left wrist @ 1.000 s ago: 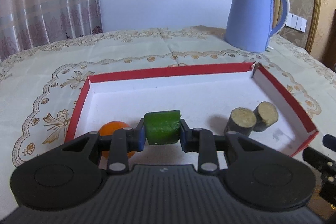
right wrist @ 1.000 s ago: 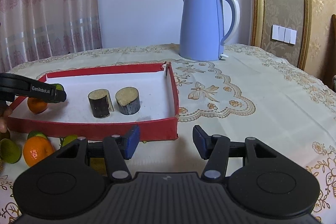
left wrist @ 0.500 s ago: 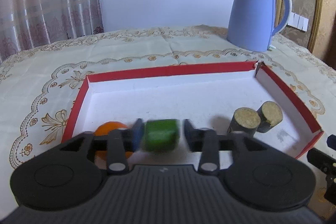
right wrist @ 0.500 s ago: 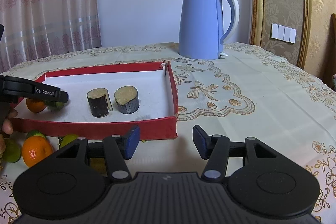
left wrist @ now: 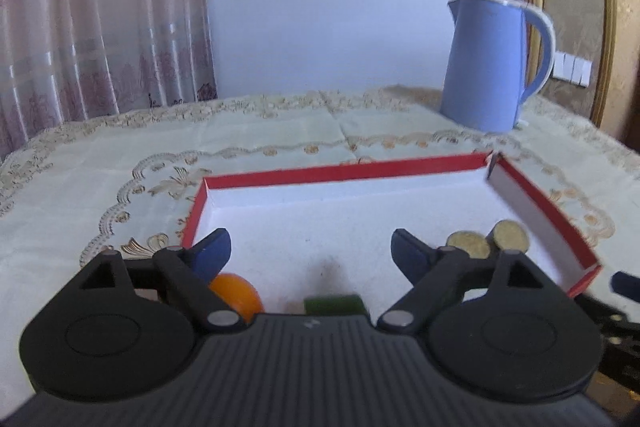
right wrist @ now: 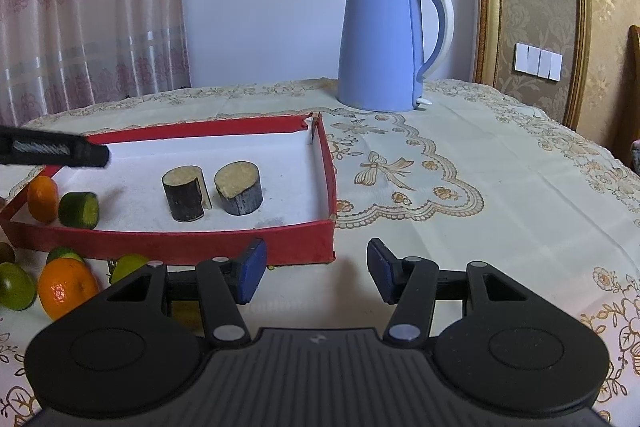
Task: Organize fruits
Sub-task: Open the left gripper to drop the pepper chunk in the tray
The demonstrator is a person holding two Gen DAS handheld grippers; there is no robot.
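Embroidered tablecloth point(right wrist: 460, 155) carries a red tray point(right wrist: 224, 245) and blue kettle point(right wrist: 384, 43); its lettering is unreadable. Left gripper point(left wrist: 310, 251) has just been opening, jaws spread; the green piece point(left wrist: 334, 305) it pinched earlier now lies below, beside one orange point(left wrist: 236, 293). Two dark stumps point(right wrist: 212, 191) sit ahead-right. Right gripper point(right wrist: 316, 273) holds nothing, half-open.

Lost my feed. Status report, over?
Left claw just opened, green piece released in red tray beside orange. Right claw open, empty. Nothing obstructing.
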